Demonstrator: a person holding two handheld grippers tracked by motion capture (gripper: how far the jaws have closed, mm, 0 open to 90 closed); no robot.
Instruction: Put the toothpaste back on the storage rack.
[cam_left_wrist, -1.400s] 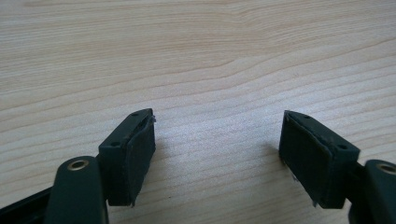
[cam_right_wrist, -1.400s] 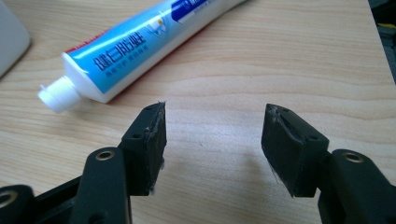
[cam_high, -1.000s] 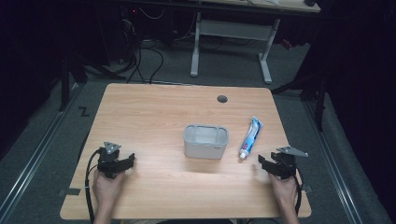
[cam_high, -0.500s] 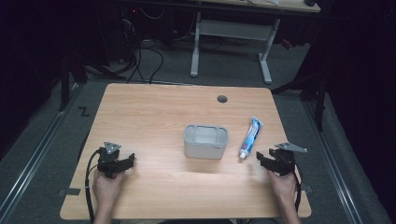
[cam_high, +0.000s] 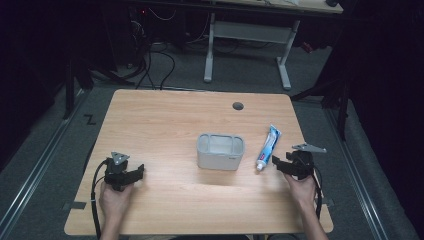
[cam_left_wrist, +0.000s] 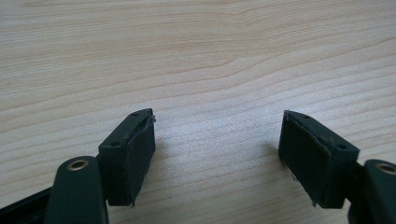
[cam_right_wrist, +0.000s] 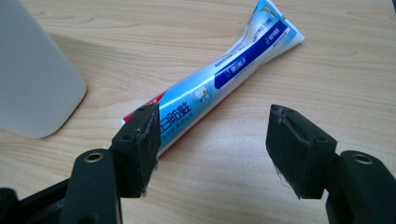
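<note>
On the left of the wooden tabletop (cam_high: 165, 115), the left claw (cam_high: 135, 172) sits low near the front edge in the person's left hand (cam_high: 115, 199), its cable looping back beside the wrist. In the left gripper view its jaws stand wide apart over bare wood grain, with nothing between the pads. Toward the middle of the tabletop stands a pale grey rectangular container (cam_high: 220, 151), upright, with its open top facing up; the right gripper view catches one rounded grey corner of it at the left edge. Just to the right of the container lies a blue and white toothpaste tube (cam_high: 267, 146), flat on the wood, its cap end toward the person and its crimped tail pointing away; it is near the container but not touching it. Right of that, the right claw (cam_high: 279, 163), held in the person's right hand (cam_high: 300, 187), points at the tube's cap end. Its jaws have just been opening and gape wide; one jaw overlaps the near end of the tube, and whether it touches it I cannot tell.
</note>
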